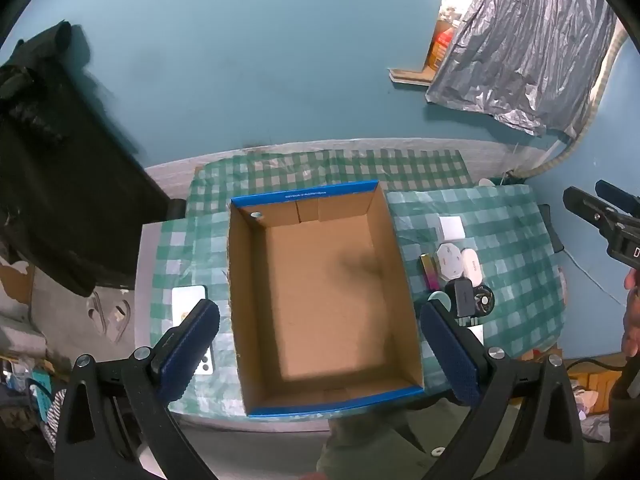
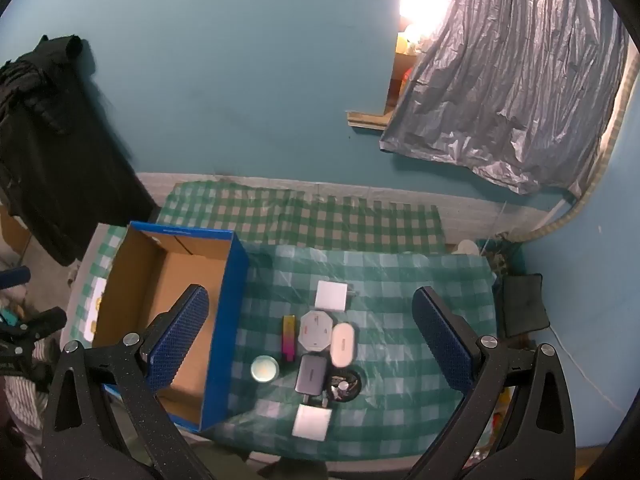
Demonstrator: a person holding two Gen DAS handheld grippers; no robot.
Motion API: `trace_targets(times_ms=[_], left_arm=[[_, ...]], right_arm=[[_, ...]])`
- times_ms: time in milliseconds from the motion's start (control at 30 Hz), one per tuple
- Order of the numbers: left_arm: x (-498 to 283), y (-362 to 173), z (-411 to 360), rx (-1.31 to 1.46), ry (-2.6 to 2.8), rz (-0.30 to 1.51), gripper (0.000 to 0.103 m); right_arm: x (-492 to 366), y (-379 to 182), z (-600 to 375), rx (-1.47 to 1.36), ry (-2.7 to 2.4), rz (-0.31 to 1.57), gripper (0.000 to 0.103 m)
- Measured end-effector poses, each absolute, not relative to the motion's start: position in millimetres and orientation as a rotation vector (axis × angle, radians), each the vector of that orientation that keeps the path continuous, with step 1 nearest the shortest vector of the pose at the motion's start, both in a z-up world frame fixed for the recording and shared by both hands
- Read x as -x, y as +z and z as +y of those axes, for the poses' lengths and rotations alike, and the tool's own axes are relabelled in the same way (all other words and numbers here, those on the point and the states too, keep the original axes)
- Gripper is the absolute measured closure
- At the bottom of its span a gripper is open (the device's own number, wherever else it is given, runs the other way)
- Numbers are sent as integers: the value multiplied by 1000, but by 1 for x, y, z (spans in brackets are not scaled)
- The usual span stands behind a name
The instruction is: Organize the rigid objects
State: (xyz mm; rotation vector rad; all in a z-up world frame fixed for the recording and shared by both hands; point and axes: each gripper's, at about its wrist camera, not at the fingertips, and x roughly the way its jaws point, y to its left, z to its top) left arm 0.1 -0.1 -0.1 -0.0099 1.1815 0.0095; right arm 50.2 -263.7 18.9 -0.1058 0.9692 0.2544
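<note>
Blue-padded fingers [image 1: 192,344] of the left hand-held gripper [image 1: 320,350] stand wide apart, holding nothing, straddling one open cardboard box [image 1: 320,288] with blue rims. It sits on a desk [image 1: 516,240] under green checked cloth, against a teal wall [image 1: 240,60]. A cluster of small items [image 1: 460,276] lies just right of the box, beyond the right finger.

From the right wrist, the right hand-held gripper [image 2: 312,344] also gapes, gripping nothing. Between its fingers lie eight things: two white squares [image 2: 331,296], one octagonal case [image 2: 316,331], one white oval case [image 2: 344,344], one pink-yellow bar [image 2: 289,338], one round tin [image 2: 265,369], one grey charger [image 2: 311,374], one dark disc [image 2: 344,386]. The box [image 2: 224,320] stands left of them.
</note>
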Motion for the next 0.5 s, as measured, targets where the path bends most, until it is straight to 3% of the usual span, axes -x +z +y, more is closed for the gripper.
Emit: trace_targets(times_ms=[500], left_arm=[[2,-4,-1,3,17,1165,2]], right_arm=[[-51,18,-267,93,259,980,2]])
